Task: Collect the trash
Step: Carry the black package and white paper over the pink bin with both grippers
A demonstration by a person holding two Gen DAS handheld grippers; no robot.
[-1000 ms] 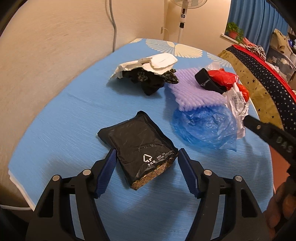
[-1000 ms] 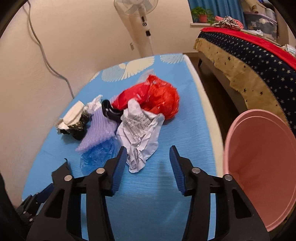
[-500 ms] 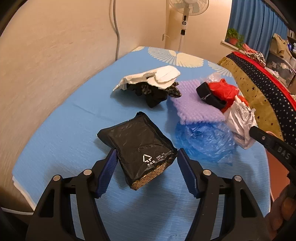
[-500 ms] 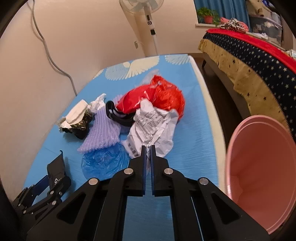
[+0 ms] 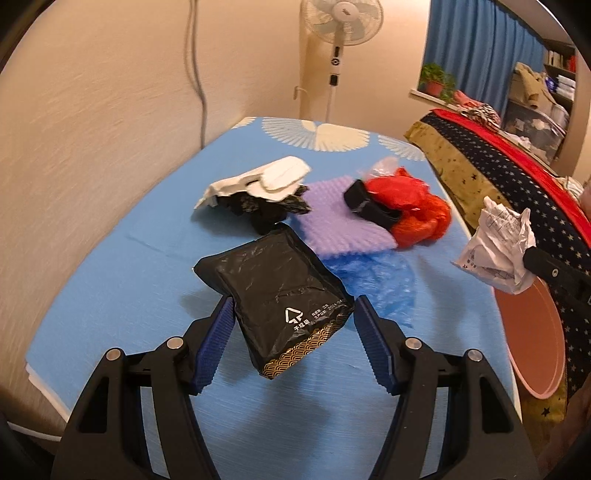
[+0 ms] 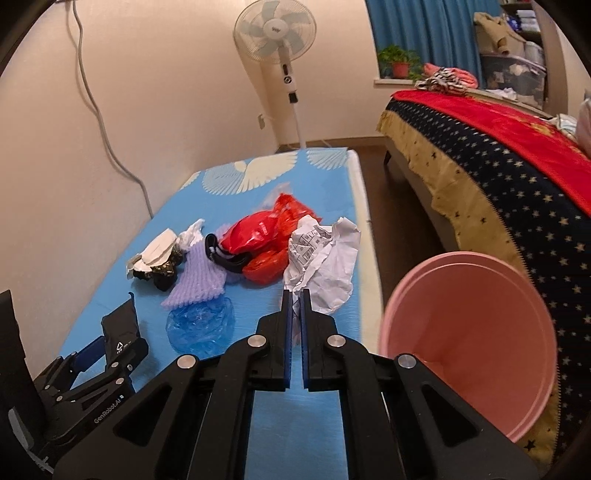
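Observation:
My left gripper is shut on a black foil packet, which it holds just above the blue table; the same gripper shows at the lower left of the right wrist view. My right gripper is shut on a crumpled white printed paper, lifted clear of the table. That paper hangs at the right of the left wrist view. On the table lie a red plastic bag, purple foam, a blue plastic bag and a white-and-black wrapper.
A pink bin stands off the table's right edge, beside a bed with a starry cover. A black strap lies against the red bag. A standing fan is past the far end, and a wall runs along the left.
My right gripper shut on the white paper and lifted it off the pile toward the right. My left gripper rose a little with the black packet still between its fingers.

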